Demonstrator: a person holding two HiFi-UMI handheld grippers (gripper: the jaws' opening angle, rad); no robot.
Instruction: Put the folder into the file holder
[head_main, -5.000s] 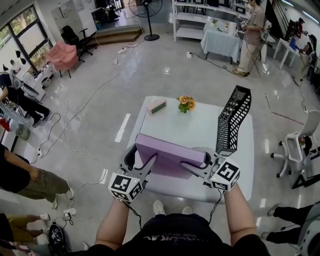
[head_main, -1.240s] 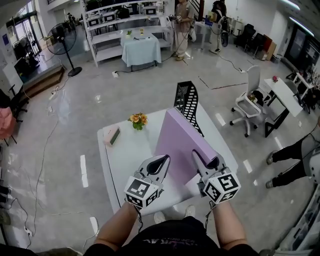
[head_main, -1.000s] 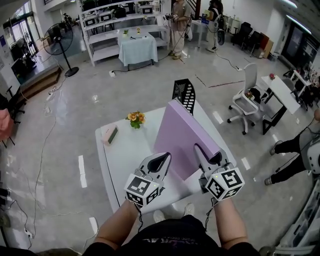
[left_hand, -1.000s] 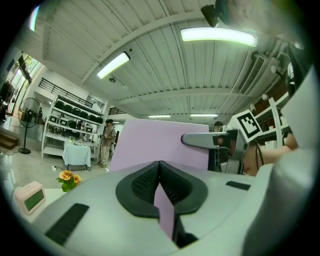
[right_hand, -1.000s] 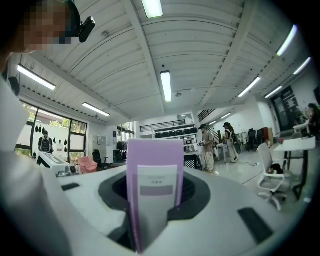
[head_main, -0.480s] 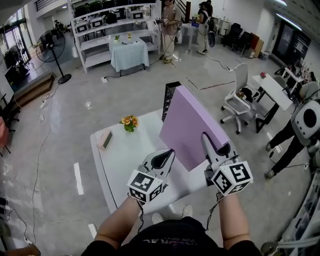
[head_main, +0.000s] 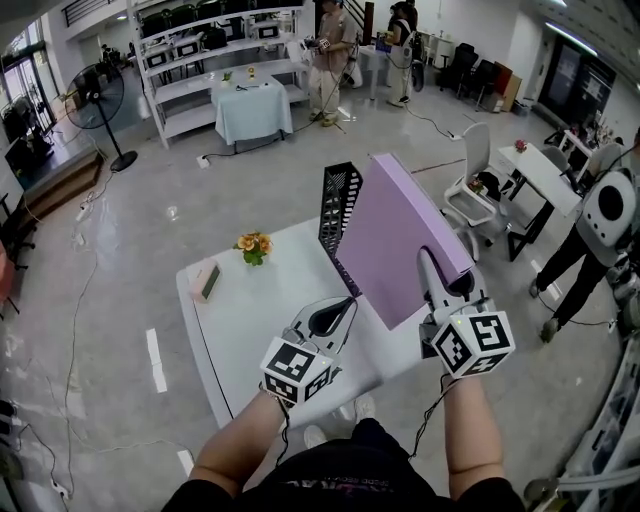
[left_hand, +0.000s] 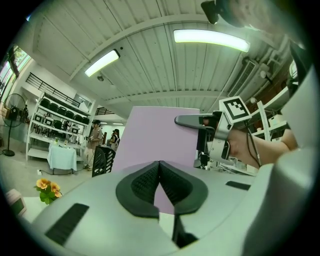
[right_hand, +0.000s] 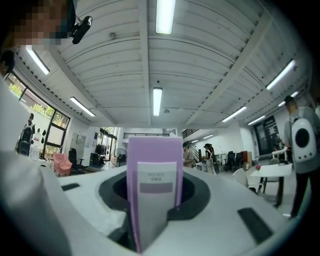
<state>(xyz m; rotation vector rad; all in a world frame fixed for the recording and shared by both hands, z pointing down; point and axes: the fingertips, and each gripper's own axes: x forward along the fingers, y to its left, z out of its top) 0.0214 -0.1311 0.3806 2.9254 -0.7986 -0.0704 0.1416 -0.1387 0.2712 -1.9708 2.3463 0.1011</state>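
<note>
Nearest the person, the left tool (head_main: 340, 308) is clenched on nothing. Its own view shows its pads pressed together with only air between them. Five seconds back it shared the load, but now it hovers idle, low over the desk (head_main: 245, 320).

Just right of it, the right tool (head_main: 432, 280) is grasping the folder (head_main: 400, 235) alone. In its own view the labelled spine stands upright between the pads, which press on both covers.

The folder has changed most. Five seconds ago it lay nearly flat between both tools at the near edge of the desk. A second ago it was tipped on edge, with its lower corner close to the desk. Now it is raised clear of the desk, sloping up and away from the right tool. Its far edge stands higher than the top of the file holder (head_main: 338, 210).

The holder stands upright on the desk, ahead of the left tool and just left of the folder. The folder's left edge overlaps it in the head view. Whether they touch I cannot tell.

As I read it, the carry is nearly over, but the folder is not yet in. It still has to be lined up with the holder's opening and lowered, all on a one-sided grip that may let it swing.

Further off, left of both tools, the flowers (head_main: 252, 245) and a small green box (head_main: 206, 281) sit out of the way.
</note>
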